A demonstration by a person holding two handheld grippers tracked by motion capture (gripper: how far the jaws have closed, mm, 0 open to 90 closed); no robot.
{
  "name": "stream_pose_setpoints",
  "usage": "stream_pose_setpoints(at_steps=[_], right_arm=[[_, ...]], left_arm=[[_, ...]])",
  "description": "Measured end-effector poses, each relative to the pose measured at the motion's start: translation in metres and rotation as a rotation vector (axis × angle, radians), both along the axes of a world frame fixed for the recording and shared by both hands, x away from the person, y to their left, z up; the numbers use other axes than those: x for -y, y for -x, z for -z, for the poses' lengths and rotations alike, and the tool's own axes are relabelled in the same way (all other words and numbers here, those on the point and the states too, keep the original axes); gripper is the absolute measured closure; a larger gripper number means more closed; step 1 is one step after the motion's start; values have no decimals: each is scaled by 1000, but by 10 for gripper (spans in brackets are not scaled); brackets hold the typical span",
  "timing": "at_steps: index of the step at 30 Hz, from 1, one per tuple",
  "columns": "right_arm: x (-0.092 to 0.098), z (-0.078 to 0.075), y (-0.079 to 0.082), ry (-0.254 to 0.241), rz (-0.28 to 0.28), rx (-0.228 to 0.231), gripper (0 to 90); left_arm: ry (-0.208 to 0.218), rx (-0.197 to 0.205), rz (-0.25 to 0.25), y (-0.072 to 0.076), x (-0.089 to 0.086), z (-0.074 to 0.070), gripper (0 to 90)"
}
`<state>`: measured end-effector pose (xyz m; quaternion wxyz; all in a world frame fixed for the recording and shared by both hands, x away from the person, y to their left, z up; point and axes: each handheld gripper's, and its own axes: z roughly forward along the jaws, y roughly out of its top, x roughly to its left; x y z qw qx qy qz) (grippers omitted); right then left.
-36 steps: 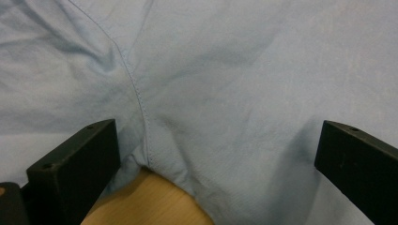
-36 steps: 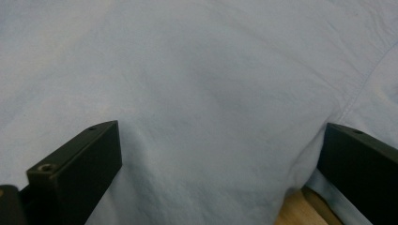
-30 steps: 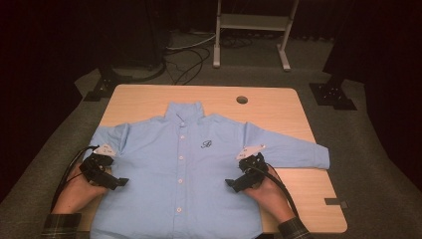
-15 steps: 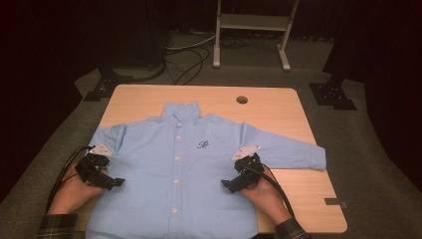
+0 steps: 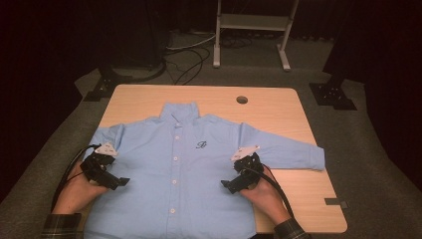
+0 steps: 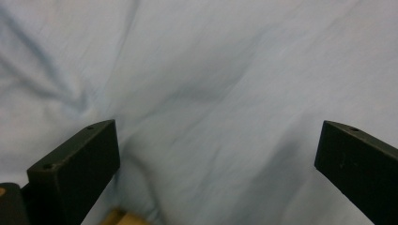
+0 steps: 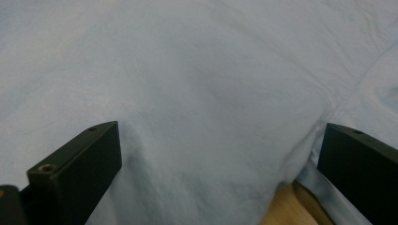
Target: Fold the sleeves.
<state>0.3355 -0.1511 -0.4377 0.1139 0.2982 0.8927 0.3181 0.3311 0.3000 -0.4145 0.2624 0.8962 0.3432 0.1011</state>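
Observation:
A light blue button-up shirt [image 5: 184, 164] lies flat and face up on the wooden table [image 5: 278, 112], collar to the far side, one sleeve stretched out to the right. My left gripper [image 5: 119, 182] rests over the shirt's left side edge, open, its jaws wide apart over wrinkled blue cloth [image 6: 211, 93]. At the shirt's right side, under the sleeve, my right gripper [image 5: 228, 185] is open too, with smooth cloth [image 7: 211, 93] and a side seam between its jaws. A sliver of table [image 7: 281, 206] shows at the seam.
A round cable hole [image 5: 242, 99] sits in the table's far right part. A small dark tag [image 5: 337, 202] lies near the front right corner. Beyond the table stand a white metal frame [image 5: 251, 22], floor cables [image 5: 186, 57] and black stand bases [image 5: 332, 94].
Both grippers have slid a little toward the near edge of the table along the shirt's sides. The shirt lies as before.

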Motion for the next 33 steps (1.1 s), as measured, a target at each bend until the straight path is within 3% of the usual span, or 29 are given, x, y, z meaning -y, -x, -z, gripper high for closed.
stream_pose_setpoints(at_steps=[8,15,22,25,33], right_arm=[[8,-2,1,-4,7,0,0],[14,-3,1,-6,8,-12,0],[19,-5,2,-15,12,-13,0],[22,-7,2,-19,13,-10,0],[26,-9,4,-32,5,-4,0]], left_arm=[[37,31,120,7,49,-6,0],[50,68,229,15,95,5,0],[128,107,256,19,106,12,0],[130,130,257,21,106,15,0],[136,113,279,21,109,26,0]])
